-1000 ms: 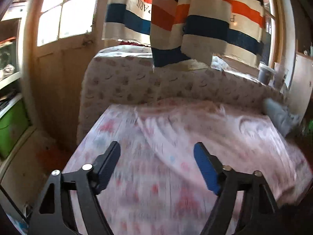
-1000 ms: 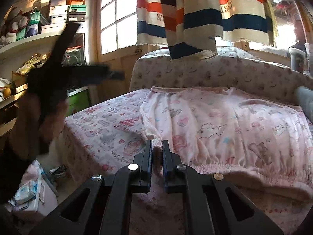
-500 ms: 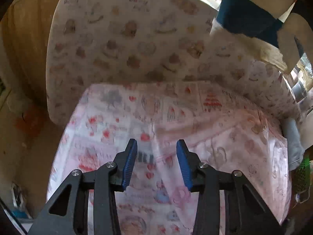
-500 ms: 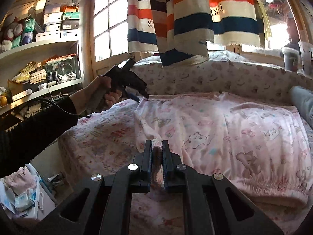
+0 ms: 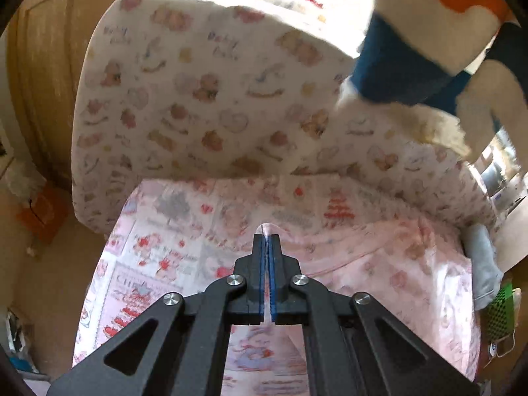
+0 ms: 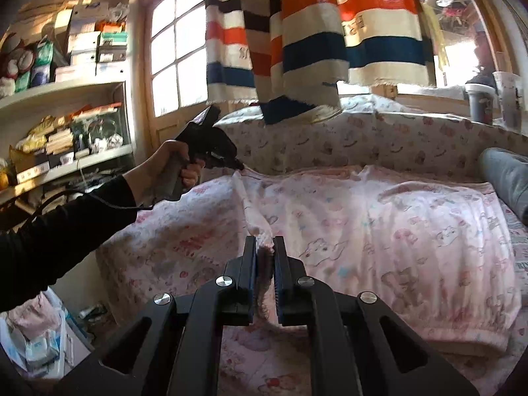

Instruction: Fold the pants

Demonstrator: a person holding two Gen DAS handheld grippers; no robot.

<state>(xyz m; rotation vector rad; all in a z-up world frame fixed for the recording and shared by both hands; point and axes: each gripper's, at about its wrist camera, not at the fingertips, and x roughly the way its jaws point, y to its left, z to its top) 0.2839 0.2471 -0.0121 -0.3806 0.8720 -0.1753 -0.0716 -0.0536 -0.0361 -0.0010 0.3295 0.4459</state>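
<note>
Pink cartoon-print pants (image 6: pixel 379 231) lie spread across the bed. In the left wrist view my left gripper (image 5: pixel 267 236) is shut on a thin fold of the pants (image 5: pixel 379 264) at their far left corner. The right wrist view shows that same left gripper (image 6: pixel 242 167), held by a hand in a black sleeve, pinching the corner near the cushion. My right gripper (image 6: pixel 264 244) is shut on the near left corner of the pants. The bunched edge of cloth runs between the two grips.
A patterned bedsheet (image 6: pixel 171 247) covers the bed, backed by a padded printed cushion (image 5: pixel 204 92). A striped blanket (image 6: pixel 313 43) hangs over the cushion. Cluttered shelves (image 6: pixel 66 125) stand at the left, a grey garment (image 6: pixel 505 178) lies at the right, and cups (image 6: pixel 495 99) sit on the sill.
My left gripper swung in over the bed to the pants' far corner and shut on it. The right gripper kept its grip and hardly moved.
</note>
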